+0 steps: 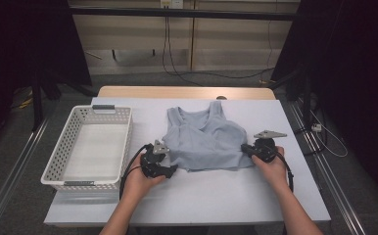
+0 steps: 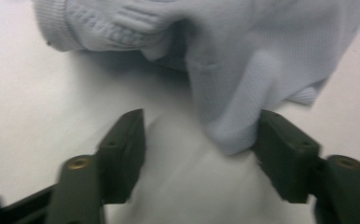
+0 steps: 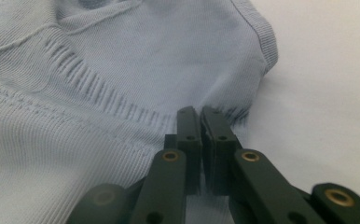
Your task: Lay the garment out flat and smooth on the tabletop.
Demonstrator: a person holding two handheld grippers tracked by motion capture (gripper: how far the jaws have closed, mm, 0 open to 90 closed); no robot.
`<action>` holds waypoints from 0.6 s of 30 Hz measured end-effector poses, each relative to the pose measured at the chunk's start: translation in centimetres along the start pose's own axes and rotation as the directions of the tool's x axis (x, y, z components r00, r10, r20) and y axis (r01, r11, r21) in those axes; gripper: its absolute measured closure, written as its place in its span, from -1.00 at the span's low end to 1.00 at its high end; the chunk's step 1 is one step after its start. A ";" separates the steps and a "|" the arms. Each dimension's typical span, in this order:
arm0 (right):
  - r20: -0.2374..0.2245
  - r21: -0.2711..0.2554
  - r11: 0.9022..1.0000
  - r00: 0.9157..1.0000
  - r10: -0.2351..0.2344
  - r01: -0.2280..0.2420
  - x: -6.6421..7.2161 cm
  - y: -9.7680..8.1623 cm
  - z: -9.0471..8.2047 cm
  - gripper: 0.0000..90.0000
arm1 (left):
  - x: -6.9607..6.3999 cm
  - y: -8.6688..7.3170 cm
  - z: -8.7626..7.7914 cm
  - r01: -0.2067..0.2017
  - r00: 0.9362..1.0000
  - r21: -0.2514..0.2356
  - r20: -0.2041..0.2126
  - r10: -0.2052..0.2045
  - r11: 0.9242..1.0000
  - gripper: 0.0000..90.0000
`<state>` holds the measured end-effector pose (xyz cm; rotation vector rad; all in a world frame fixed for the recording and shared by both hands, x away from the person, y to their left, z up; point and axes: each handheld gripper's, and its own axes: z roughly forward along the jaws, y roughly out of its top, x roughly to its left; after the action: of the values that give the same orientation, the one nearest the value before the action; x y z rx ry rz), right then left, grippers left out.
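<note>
**Two grippers at the hem of a pale blue top**

From my remote seat, the high view shows a light blue sleeveless top (image 1: 204,139) lying on the white table (image 1: 187,196), a little right of the frame's centre, straps toward the top of the picture and hem toward the bottom. My left gripper (image 1: 170,170) sits at the lower left corner of the garment, and my right gripper (image 1: 245,148) at its lower right edge, both hands coming in from the bottom of the frame.

In the right gripper view, the right gripper (image 3: 199,122) has its two black jaws pressed together in the lower middle of the picture, pinching the ribbed hem of the top (image 3: 122,70), which fills the upper left.

In the left gripper view, the left gripper (image 2: 199,135) stands partly spread (neither wide nor narrow), with a rumpled fold of the top (image 2: 243,70) hanging down from the upper right of the frame between the jaws. The cloth touches the jaw at right, while the jaw at left stands clear of it over bare table, so nothing is pinched on that side.

A white perforated basket (image 1: 67,147) stands at the left of the high view, just beside the left hand (image 1: 138,183) and apart from the garment.
</note>
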<state>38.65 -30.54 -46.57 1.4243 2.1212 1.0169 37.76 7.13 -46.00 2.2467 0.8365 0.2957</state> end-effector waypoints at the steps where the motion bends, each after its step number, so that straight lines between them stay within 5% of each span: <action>1: 0.000 0.000 1.000 1.000 0.000 0.000 0.0 0.0 0.0 0.94 | -0.1 0.0 0.0 -0.001 1.000 0.000 0.004 0.001 1.000 -0.01; 9: 0.001 -0.001 1.000 1.000 0.001 -0.001 0.0 0.0 0.0 0.93 | -0.4 0.2 0.0 -0.009 0.999 -0.003 0.038 0.009 1.000 0.40; 15: 0.005 0.000 1.000 1.000 -0.009 0.009 0.1 0.1 -0.1 0.96 | -0.1 0.3 -0.4 0.089 0.991 0.036 0.101 -0.093 0.995 0.78; 18: 0.001 -0.009 1.000 1.000 -0.003 0.003 0.0 0.2 -0.2 0.97 | -0.2 0.5 -0.6 0.098 0.988 0.066 0.113 -0.105 0.993 0.82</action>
<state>38.66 -30.60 -46.24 1.4172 2.1149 1.0229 37.61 7.08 -45.18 2.2437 0.9053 0.0923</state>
